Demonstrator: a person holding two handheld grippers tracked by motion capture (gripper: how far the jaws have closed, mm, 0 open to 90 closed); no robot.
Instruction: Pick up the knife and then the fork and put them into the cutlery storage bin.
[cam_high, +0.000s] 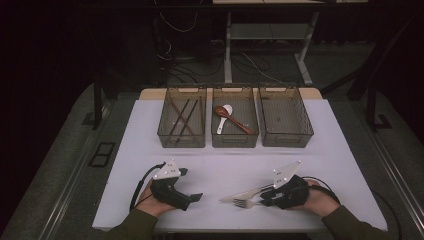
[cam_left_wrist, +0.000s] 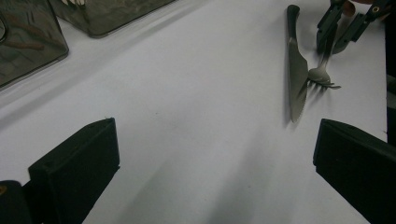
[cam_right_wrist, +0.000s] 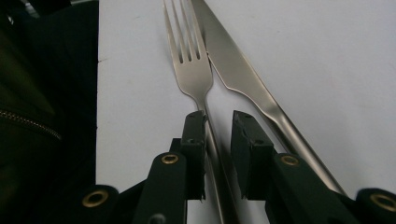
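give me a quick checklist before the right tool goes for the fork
1. Fork handle between the right tool jaws: ok.
2. Pads pressing on the handle: not ok, a gap shows on one side.
3. Knife outside the jaws: ok, though its blade touches the fork's head.
4. Right-hand bin has room: ok.
5. Left tool out of the way: ok, open over bare table.
6. Fork lying flat: ok.
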